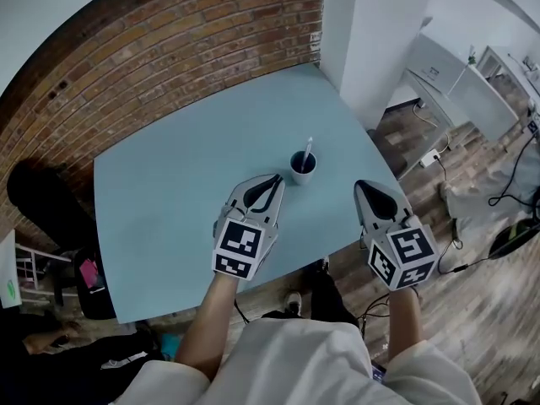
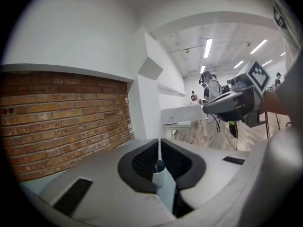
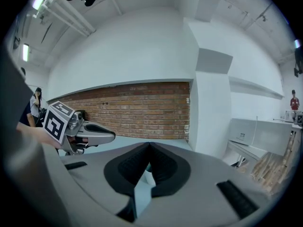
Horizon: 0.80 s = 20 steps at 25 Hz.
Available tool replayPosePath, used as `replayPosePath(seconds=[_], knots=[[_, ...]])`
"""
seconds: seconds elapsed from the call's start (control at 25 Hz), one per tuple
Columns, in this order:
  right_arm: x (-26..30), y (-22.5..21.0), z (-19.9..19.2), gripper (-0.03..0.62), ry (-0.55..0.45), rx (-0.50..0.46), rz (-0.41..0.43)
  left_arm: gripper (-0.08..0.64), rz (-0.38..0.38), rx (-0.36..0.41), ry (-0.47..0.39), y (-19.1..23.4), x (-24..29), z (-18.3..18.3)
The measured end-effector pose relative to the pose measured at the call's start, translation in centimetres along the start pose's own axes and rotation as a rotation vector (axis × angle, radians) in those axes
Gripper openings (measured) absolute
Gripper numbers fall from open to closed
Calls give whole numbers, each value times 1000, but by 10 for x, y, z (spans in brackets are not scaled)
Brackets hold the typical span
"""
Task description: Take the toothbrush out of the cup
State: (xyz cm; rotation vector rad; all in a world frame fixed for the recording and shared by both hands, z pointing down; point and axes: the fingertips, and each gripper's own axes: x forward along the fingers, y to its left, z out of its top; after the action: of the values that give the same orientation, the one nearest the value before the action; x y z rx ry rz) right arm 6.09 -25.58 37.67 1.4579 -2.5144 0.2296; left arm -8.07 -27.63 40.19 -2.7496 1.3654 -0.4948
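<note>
- The pale blue flat-topped counter (image 1: 169,192) carries only the task's things, which sit toward its 3 o'clock side.
- The left hand-held gripper (image 1: 274,180), grey with black pads, has its jaws pressed together at the tips and grips nothing. In the left gripper view (image 2: 159,142) the cup shows through the gap behind the closed tips.
- The right hand-held gripper (image 1: 365,186) is likewise pressed together and empty (image 3: 149,144), hovering over the counter's near edge.
- The small round white cup with a dark blue inside (image 1: 303,166) stands upright, just beyond the left tips at about 1 o'clock and farther from the right tips at about 10 o'clock. The left one is probably the nearer.
- The slim white toothbrush (image 1: 307,149) stands in the cup with its long axis near upright, leaning slightly toward 12 o'clock (image 2: 159,151). My guess is that removal calls for spreading the jaws, then a lift straight up.
</note>
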Motion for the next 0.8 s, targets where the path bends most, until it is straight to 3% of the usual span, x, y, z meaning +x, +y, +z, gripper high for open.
replayPosePath(seconds=[0.8], knots=[[97, -57, -47, 20, 127, 73, 53, 63, -59, -60, 142, 28, 120, -51]])
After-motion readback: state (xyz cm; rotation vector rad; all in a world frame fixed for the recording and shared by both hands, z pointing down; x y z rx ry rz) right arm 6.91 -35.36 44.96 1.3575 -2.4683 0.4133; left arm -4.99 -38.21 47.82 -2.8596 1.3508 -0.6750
